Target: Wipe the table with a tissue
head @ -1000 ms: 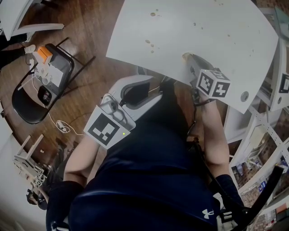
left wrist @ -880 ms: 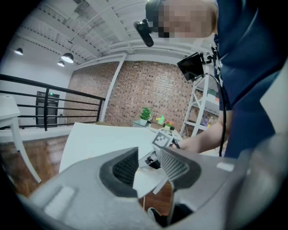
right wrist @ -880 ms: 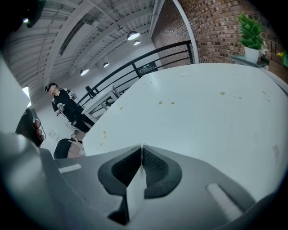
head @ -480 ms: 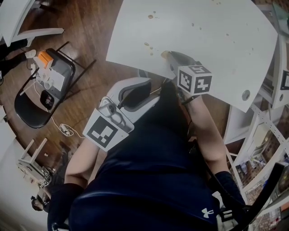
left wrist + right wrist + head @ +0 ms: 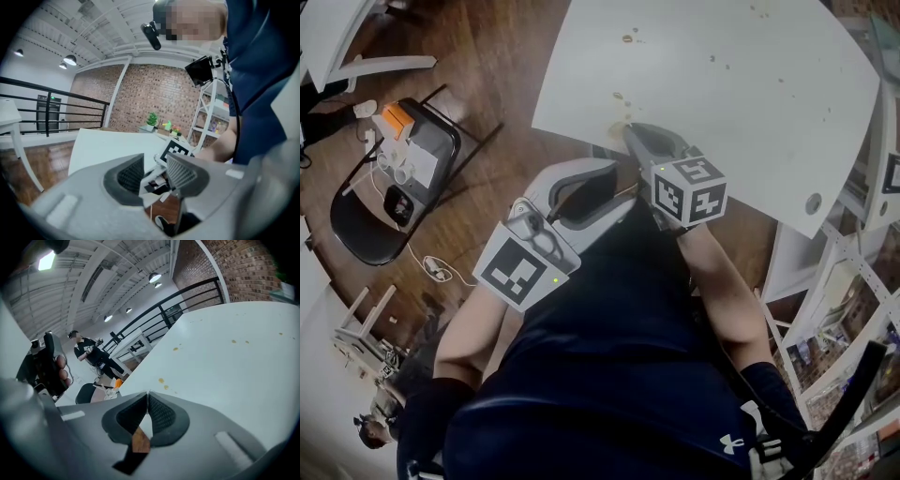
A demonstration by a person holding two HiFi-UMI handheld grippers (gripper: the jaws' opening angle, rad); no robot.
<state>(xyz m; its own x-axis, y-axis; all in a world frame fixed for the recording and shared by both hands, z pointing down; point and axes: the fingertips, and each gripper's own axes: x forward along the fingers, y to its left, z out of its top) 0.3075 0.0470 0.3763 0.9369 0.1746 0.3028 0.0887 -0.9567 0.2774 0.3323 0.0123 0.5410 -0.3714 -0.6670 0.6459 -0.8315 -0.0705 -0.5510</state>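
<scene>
Zero gap in right hand-held gripper at table edge; left hand-held gripper parted

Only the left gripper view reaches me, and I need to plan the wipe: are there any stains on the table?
Observer: Yes. Small brownish spots sit on the table close to its near edge, just ahead of the right gripper.
Operator: Is that gripper shut?
Observer: Yes. The right gripper view shows its fingers meeting at the tips.
Operator: Anything off to the side?
Observer: A black chair with small items on it stands on the wooden floor, at the head view's left.
</scene>
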